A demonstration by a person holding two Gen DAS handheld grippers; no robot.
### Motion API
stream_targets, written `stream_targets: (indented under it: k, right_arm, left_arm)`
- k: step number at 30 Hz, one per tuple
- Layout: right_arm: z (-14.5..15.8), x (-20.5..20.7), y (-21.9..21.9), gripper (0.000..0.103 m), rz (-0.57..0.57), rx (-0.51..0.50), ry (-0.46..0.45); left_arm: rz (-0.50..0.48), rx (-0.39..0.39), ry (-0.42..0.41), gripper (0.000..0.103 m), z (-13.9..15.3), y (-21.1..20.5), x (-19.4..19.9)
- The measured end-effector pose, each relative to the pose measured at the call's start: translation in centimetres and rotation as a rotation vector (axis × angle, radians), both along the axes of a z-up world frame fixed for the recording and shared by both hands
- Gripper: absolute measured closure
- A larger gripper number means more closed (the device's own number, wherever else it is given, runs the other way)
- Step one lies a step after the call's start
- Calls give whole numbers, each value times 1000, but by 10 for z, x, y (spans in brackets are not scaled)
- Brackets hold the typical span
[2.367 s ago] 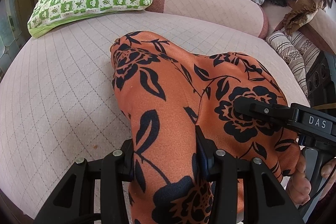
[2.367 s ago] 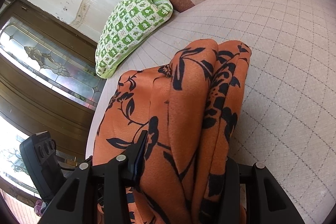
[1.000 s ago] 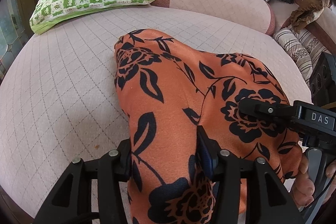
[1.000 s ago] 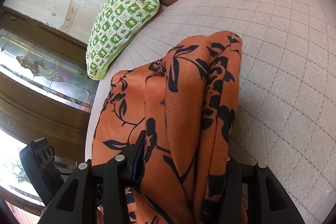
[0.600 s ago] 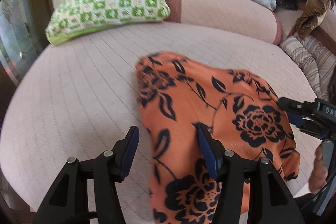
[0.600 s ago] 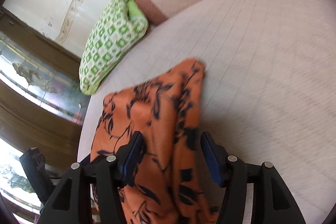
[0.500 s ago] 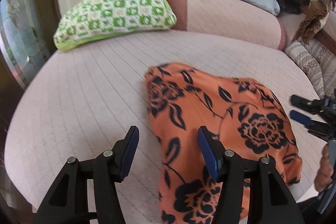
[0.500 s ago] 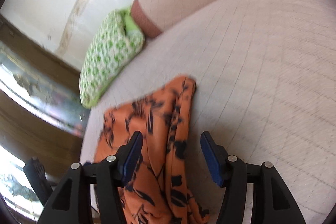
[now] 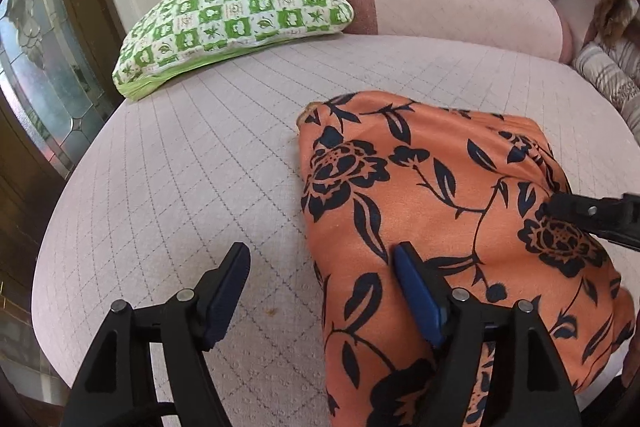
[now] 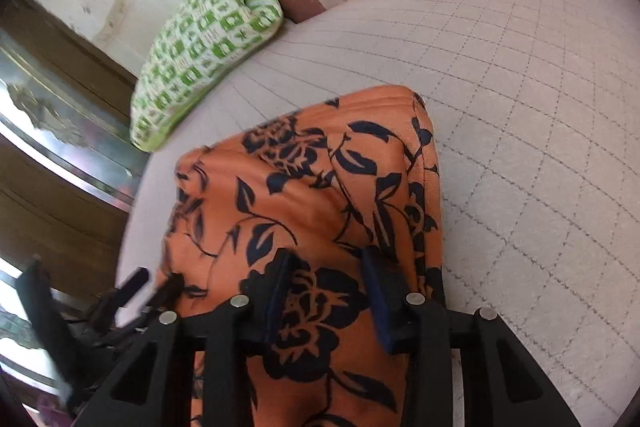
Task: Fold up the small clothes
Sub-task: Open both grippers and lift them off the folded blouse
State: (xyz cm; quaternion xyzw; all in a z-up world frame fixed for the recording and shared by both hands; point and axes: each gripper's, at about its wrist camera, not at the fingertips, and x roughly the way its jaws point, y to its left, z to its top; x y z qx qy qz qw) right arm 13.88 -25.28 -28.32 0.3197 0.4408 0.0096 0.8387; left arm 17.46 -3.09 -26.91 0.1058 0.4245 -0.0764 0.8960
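Honestly can't find any readable text in either view. The green-and-white checked pillow [image 9: 236, 7] up at the far left corner of the quilted bed has little printed squares, some look like they might carry tiny lettering under the leaf and flower pictures, but it's way too small to make out. No labels, brands or numbers anywhere else.

Your right tongs [image 10: 326, 291] are closing over the orange flowered garment [image 10: 312, 187], which lies folded on the quilted bed [image 10: 520, 87]; cloth sits between the pads. The left tongs [image 10: 136, 287] show blurred at the lower left, and a green checked pillow [image 10: 204, 39] lies beyond.
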Motion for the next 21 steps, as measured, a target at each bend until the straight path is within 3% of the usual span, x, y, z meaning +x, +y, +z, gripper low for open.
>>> stream_targets:
  k: [4,9,11,21]
  right_arm:
    - [10,-15,-12,62,-47,52,-60]
    - [52,-55,3,52,-55,-166,-216]
    - [66,-66,8,52,-70,-224,-251]
    - [119,-125,42,51,-75,-339,-343]
  left_arm:
    - [27,-11,-38,27,19,-2,-13]
    - [68,-48,-136,26,58,0,-50]
    - [62,-54,-170,20,75,-1,-66]
    - [63,-54,-309,19,146,-2,-124]
